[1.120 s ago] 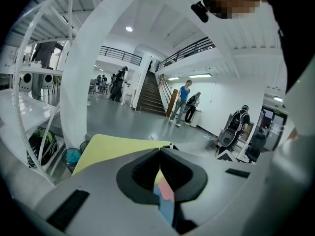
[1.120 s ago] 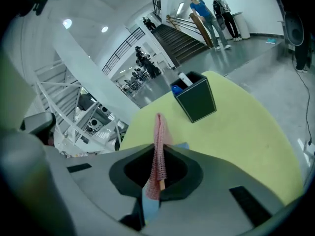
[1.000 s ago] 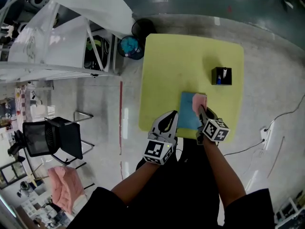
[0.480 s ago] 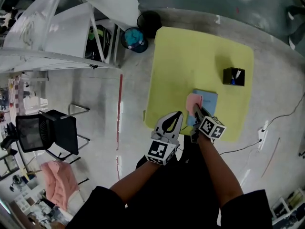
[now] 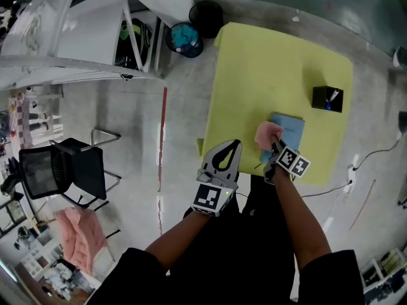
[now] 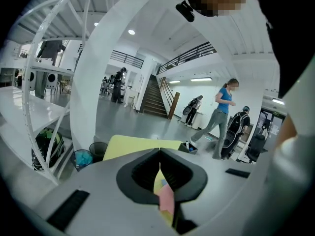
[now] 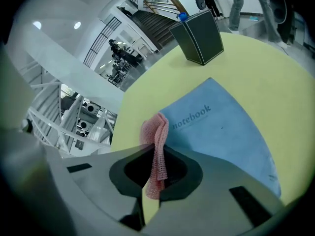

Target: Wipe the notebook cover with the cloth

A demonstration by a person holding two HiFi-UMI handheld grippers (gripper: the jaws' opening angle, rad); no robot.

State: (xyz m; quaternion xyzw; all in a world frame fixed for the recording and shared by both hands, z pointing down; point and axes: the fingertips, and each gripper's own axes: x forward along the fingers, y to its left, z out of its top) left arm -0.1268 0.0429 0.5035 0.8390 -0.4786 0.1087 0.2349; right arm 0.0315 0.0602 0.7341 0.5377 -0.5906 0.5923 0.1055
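The right gripper [image 7: 156, 173] is clamped on a thin fold of the pink cloth [image 7: 156, 136], whose bunched end sits at a corner of the blue notebook [image 7: 224, 132]; the book lies flat on the yellow table [image 5: 267, 56] near its front edge; the left gripper [image 5: 232, 146], jaws together on nothing, hangs by that edge, so nothing pins the book; I'd judge a firm stroke could shove it along, or tug the cloth loose.
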